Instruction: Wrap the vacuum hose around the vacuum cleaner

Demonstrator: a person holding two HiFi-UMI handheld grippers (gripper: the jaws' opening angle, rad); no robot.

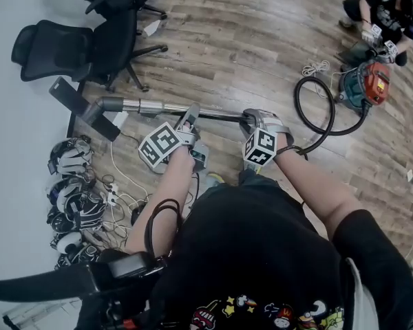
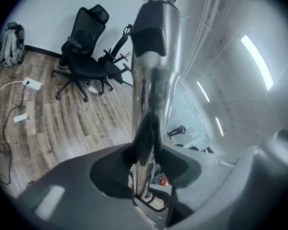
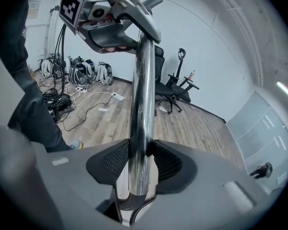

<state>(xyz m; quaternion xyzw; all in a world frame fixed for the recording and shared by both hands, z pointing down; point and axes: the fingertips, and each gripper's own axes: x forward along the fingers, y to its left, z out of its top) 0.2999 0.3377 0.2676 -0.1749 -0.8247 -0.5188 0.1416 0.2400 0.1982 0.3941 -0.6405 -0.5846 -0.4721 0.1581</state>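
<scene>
I hold the chrome vacuum wand (image 1: 158,107) level above the floor, both grippers clamped on it. My left gripper (image 1: 187,124) is shut on its middle, and the tube (image 2: 153,80) runs up between the jaws. My right gripper (image 3: 140,159) is shut on the tube (image 3: 144,90) near the handle end (image 1: 256,121). The black floor head (image 1: 76,100) hangs at the wand's left end. A black hose (image 1: 315,112) loops from the handle across the floor to the red and teal vacuum cleaner (image 1: 366,84).
Black office chairs (image 1: 100,40) stand by the white wall at the upper left. Backpacks (image 1: 72,198) and white cables (image 1: 120,184) lie along the wall at the left. A crouching person (image 1: 385,12) is beside the vacuum cleaner, with a coiled white cord (image 1: 315,69) nearby.
</scene>
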